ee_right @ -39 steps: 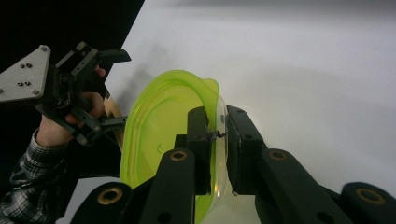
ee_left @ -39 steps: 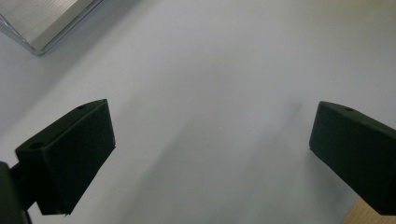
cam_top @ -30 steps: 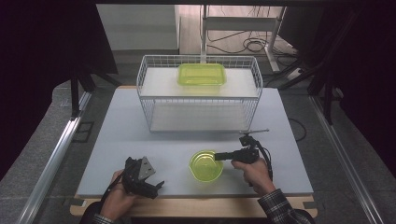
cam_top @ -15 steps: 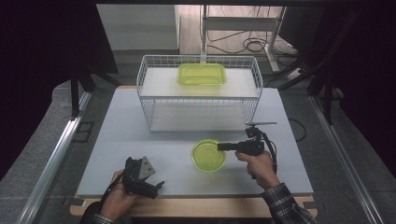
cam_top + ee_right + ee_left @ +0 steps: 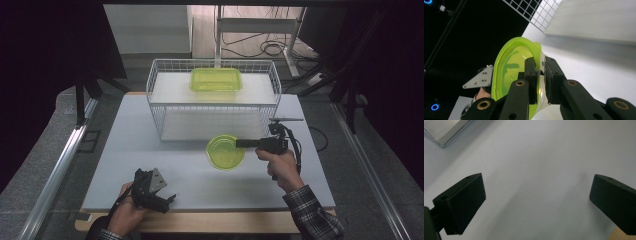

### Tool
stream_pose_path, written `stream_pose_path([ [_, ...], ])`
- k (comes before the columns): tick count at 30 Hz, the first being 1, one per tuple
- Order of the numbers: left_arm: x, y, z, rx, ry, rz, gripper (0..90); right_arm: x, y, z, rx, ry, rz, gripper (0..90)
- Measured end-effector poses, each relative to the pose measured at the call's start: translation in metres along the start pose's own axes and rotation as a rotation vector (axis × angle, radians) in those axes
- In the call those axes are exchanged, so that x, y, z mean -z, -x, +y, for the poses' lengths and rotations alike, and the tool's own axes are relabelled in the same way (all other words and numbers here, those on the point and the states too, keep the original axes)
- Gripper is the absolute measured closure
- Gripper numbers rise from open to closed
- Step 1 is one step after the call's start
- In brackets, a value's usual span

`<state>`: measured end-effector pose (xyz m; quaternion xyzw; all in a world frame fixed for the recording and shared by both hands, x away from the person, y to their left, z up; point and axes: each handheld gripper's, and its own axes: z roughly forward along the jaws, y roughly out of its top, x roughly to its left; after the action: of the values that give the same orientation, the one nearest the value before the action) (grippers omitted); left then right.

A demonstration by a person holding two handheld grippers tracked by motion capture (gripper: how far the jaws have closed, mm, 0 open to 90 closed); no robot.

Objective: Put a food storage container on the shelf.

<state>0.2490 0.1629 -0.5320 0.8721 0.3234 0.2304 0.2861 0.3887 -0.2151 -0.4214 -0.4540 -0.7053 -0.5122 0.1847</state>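
Observation:
A round yellow-green plastic bowl (image 5: 226, 151) hangs just in front of the wire basket (image 5: 165, 100), held by its right rim. My right gripper (image 5: 241, 143) is shut on that rim; in the right gripper view the two jaws pinch the bowl's wall (image 5: 509, 70) between them. A rectangular yellow-green container (image 5: 216, 79) lies on the white shelf inside the basket. My left gripper (image 5: 167, 200) rests near the table's front edge, held in a hand. Its jaws stand wide apart over bare white table (image 5: 536, 170), nothing between them.
The white tabletop (image 5: 130, 135) stretches left of the bowl. A wooden strip (image 5: 210, 222) runs along the table's front edge. A metal rail (image 5: 55, 175) lies on the floor at the left. Cables and a stand (image 5: 270, 47) sit behind the basket.
My right gripper has carried the bowl away from the front edge toward the basket and lifted it. The left gripper has stayed in place.

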Motion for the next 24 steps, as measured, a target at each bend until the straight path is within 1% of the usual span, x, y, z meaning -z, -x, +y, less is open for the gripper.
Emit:
stream_pose_path([
  [6, 0.0, 0.0, 0.0, 0.004, 0.006, 0.0, 0.2, 0.003, -0.005, 0.011, 0.005, 0.018, 0.002, 81.0],
  [10, 0.002, -0.001, 0.0, 0.002, 0.011, 0.001, 0.2, 0.006, -0.009, 0.02, 0.003, 0.028, 0.02, 81.0],
  [18, 0.002, -0.002, 0.0, 0.0, 0.011, 0.009, 0.2, 0.01, -0.018, 0.036, 0.01, 0.053, 0.017, 81.0],
  [24, 0.002, -0.002, 0.0, 0.011, 0.013, 0.009, 0.2, 0.015, -0.027, 0.05, 0.016, 0.072, 0.019, 81.0],
])
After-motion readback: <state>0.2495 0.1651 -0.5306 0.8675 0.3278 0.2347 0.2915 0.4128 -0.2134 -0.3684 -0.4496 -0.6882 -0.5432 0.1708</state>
